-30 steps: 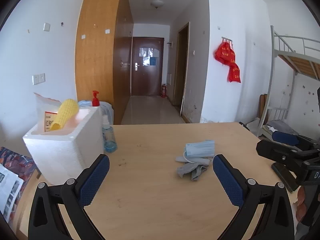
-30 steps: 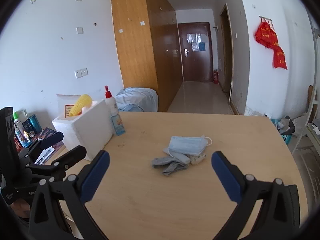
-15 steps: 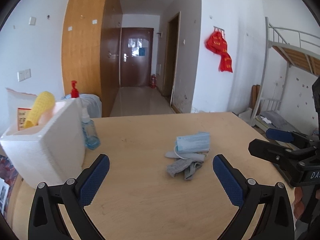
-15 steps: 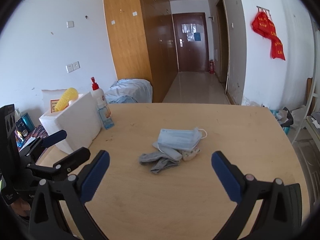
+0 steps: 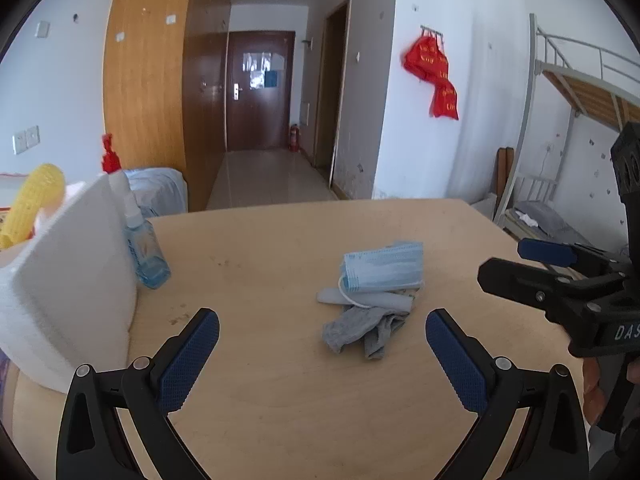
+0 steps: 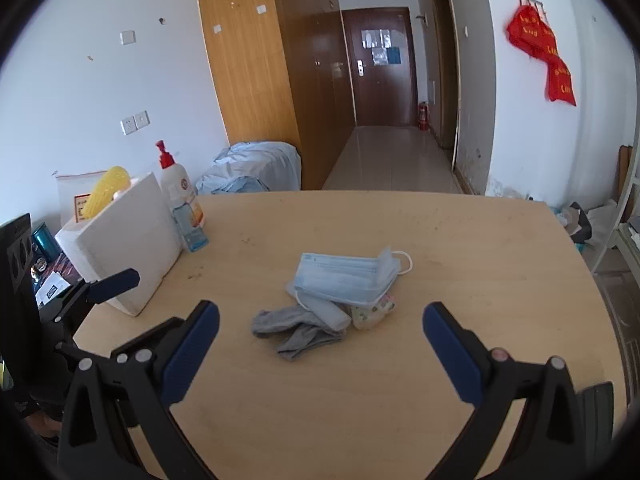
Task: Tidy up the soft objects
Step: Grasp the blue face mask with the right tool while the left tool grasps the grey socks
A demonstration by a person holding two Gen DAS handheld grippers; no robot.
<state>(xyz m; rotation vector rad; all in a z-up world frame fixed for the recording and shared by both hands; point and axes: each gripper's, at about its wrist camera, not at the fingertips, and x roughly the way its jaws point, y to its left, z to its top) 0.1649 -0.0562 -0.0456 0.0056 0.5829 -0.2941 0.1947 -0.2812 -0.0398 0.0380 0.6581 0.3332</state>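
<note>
You hold the left gripper (image 5: 322, 338) and the right gripper (image 6: 321, 332) wide and empty, because the face masks (image 6: 345, 278) and the grey socks (image 6: 298, 328) lie piled between them, waiting to be sorted.

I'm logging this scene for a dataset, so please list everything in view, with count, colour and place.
Pleated face masks: small stack, light blue, table centre, atop the socks.
Crumpled socks: grey, count unclear, under and in front of the masks.
Patterned cloth item: one, pale, beside the socks.
Foam box: one, white, table's left.
Ridged roll: one, yellow, in the box.
Pump bottle: one, white, red top, behind the box.
Spray bottle: one, clear blue, beside the box.
Wooden table: one, tan.
Left gripper: open, empty.
Right gripper: open, empty.
</note>
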